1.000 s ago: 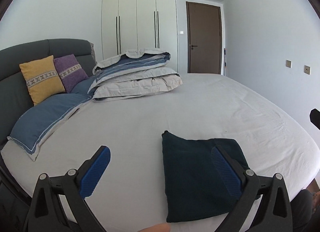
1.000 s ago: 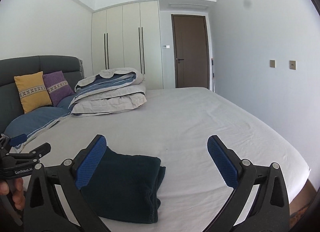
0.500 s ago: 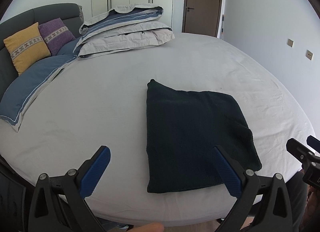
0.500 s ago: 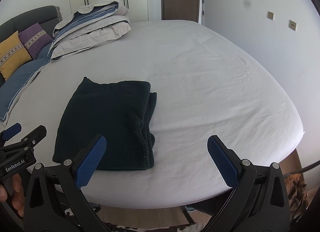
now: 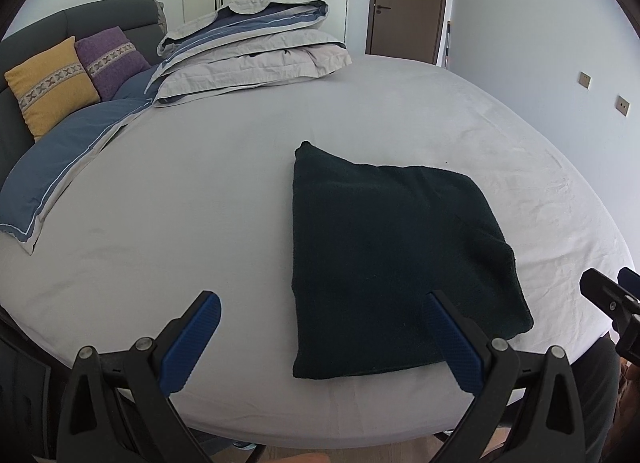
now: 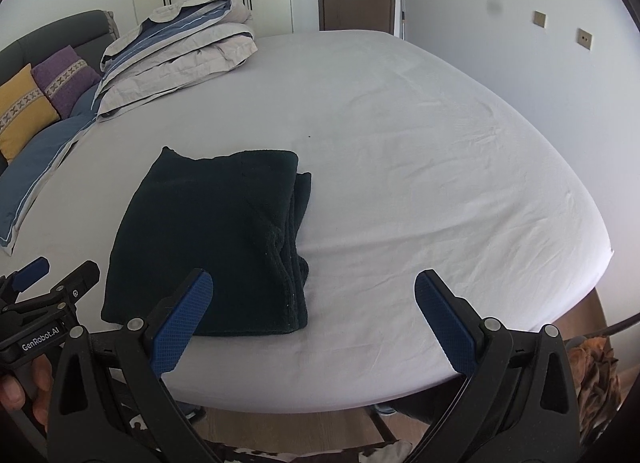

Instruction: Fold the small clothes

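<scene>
Folded garment [image 5: 396, 259] lies on bed [image 5: 208, 191], near its front edge. Folded duvet [image 5: 256, 47] sits behind it, toward the far left; two cushions [image 5: 76, 71] further left, against headboard [image 5: 76, 19].

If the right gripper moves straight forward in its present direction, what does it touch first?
Probably the bare bed sheet. The right gripper is open, and the folded dark cloth lies left of its centre line, under the left finger only. Depth is uncertain.

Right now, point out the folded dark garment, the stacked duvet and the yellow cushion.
folded dark garment [image 6: 208, 239], right wrist view, middle of its top layer.
stacked duvet [image 5: 256, 51], left wrist view, grey middle fold.
yellow cushion [image 5: 50, 83], left wrist view, patterned centre band.
</scene>
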Demonstrator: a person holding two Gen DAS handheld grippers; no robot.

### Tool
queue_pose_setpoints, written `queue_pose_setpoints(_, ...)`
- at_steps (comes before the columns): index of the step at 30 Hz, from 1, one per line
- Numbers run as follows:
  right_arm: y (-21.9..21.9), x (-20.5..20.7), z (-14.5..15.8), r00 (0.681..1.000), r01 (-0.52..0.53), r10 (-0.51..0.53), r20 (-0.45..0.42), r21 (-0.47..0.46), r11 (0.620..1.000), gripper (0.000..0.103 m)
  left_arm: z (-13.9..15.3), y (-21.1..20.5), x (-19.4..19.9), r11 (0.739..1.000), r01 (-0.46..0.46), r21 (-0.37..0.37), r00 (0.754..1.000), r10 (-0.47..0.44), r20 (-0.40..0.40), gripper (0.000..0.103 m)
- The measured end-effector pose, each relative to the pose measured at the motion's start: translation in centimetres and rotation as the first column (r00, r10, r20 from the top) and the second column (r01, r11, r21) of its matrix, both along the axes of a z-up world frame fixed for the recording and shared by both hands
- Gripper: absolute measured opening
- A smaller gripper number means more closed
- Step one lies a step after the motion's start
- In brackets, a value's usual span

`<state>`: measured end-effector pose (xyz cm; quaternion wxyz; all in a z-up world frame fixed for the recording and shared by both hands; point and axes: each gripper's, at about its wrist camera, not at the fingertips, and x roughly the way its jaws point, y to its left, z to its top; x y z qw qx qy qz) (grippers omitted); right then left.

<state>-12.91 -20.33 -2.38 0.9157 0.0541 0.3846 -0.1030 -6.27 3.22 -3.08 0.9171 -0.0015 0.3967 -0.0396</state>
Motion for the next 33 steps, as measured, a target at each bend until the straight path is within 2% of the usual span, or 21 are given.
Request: queue_pose_setpoints(33,1.0,0.3,-1.5,0.999,0.000,0.001,-0.033,0.019,1.000,0.103,-0.5,0.0,0.0,1.000,-0.010,0.001,1.000,0.010,-0.016,0.103)
